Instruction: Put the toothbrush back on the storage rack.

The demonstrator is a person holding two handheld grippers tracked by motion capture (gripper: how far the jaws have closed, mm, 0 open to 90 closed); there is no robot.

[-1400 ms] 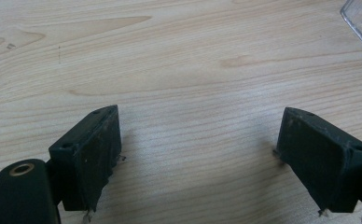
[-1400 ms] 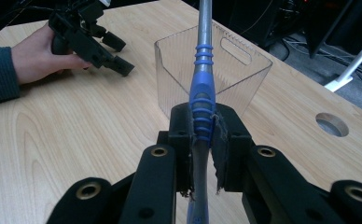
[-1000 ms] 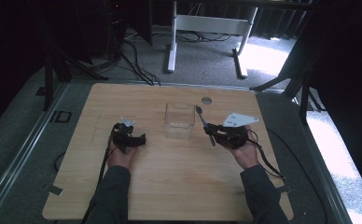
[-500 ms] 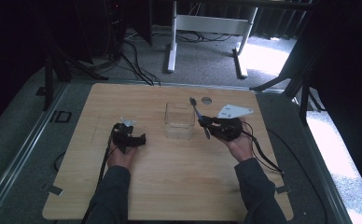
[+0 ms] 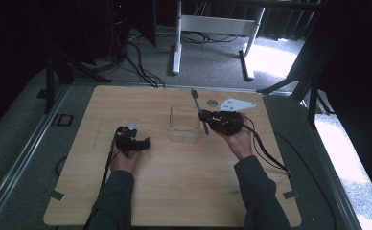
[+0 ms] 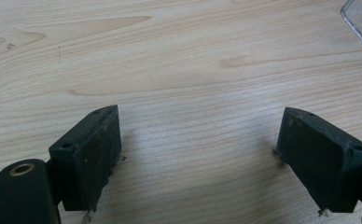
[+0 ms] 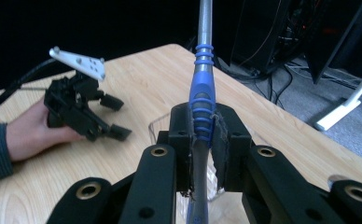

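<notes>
From above, a toothbrush (image 5: 198,108) is held by the right gripper (image 5: 208,118) beside a clear container (image 5: 184,123) on the wooden table (image 5: 174,191), apparently so it can go in. The left gripper (image 5: 145,142) rests apart. In its own view, the jaws stand wide and empty. In the right gripper view, the blue handle is clamped upright over the container's rim.

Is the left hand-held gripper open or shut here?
Open: the left hand-held gripper has its jaws wide apart, with bare wooden table between them.
</notes>
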